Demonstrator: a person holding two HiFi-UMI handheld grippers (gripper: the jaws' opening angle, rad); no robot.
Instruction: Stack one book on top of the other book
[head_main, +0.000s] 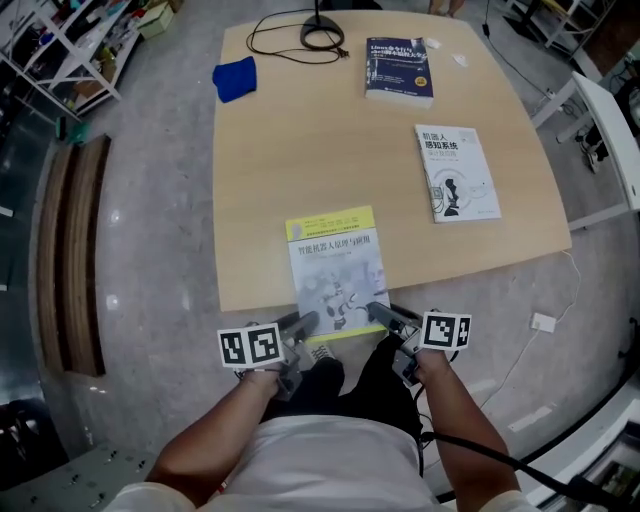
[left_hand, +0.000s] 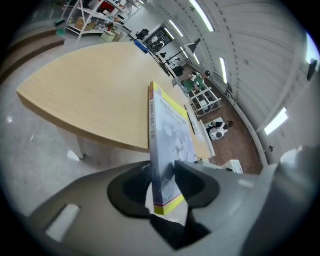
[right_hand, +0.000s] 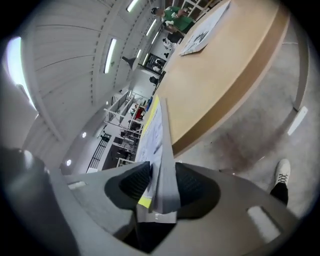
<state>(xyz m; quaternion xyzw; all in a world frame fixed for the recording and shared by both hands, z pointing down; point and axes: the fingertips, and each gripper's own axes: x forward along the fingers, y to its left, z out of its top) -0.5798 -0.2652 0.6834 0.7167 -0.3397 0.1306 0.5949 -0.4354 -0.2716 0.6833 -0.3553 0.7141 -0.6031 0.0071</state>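
Note:
A book with a yellow and grey cover (head_main: 335, 265) lies at the near edge of the wooden table (head_main: 300, 150), its near end overhanging the edge. My left gripper (head_main: 300, 325) is shut on its near left corner and my right gripper (head_main: 385, 315) on its near right corner. In the left gripper view the book (left_hand: 170, 130) runs edge-on between the pads of the left gripper (left_hand: 162, 182). The right gripper view shows the same book (right_hand: 162, 145) clamped in the right gripper (right_hand: 162, 182). A white book (head_main: 457, 171) lies flat at the table's right, and a dark blue book (head_main: 399, 68) at the far side.
A blue cloth (head_main: 235, 78) lies at the far left of the table. A black cable with a round base (head_main: 320, 35) sits at the far edge. Shelving and a white desk stand around the table. The person's legs and shoes are below the near edge.

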